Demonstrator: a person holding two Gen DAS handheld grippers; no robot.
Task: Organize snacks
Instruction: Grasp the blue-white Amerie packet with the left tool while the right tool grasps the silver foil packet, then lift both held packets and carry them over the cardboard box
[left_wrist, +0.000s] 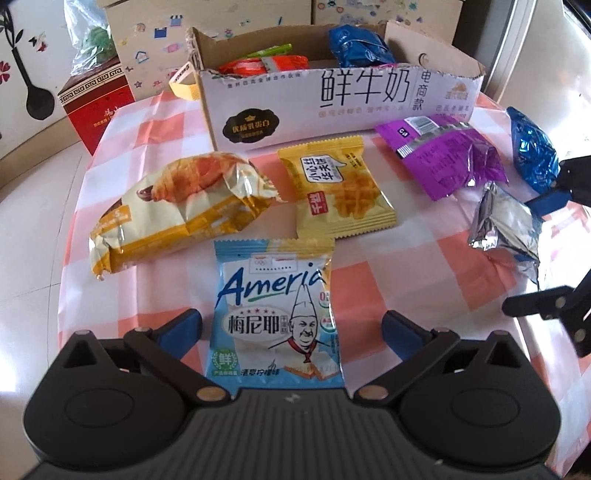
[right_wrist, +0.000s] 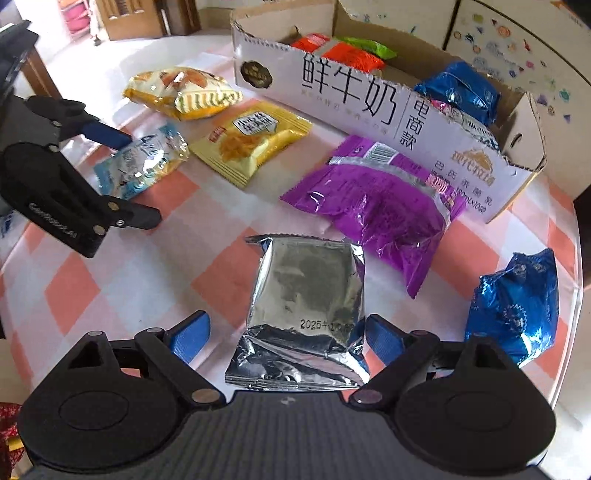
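A light blue snack packet (left_wrist: 277, 314) lies flat on the checked cloth between the wide-apart fingers of my left gripper (left_wrist: 291, 328); neither pad touches it. A silver foil packet (right_wrist: 303, 310) lies between the spread fingers of my right gripper (right_wrist: 288, 334), the right pad close beside its edge and the left pad apart from it. Behind them stands an open cardboard milk box (right_wrist: 369, 99) holding orange, green and blue packets. On the cloth also lie a croissant packet (left_wrist: 177, 206), a yellow waffle packet (left_wrist: 336, 192), a purple packet (right_wrist: 376, 214) and a blue foil packet (right_wrist: 513, 310).
The pink-and-white checked cloth (left_wrist: 406, 258) covers a small table whose edges drop off left and right. A red box (left_wrist: 96, 107) stands on the floor at the far left. Decorated cabinets stand behind the milk box.
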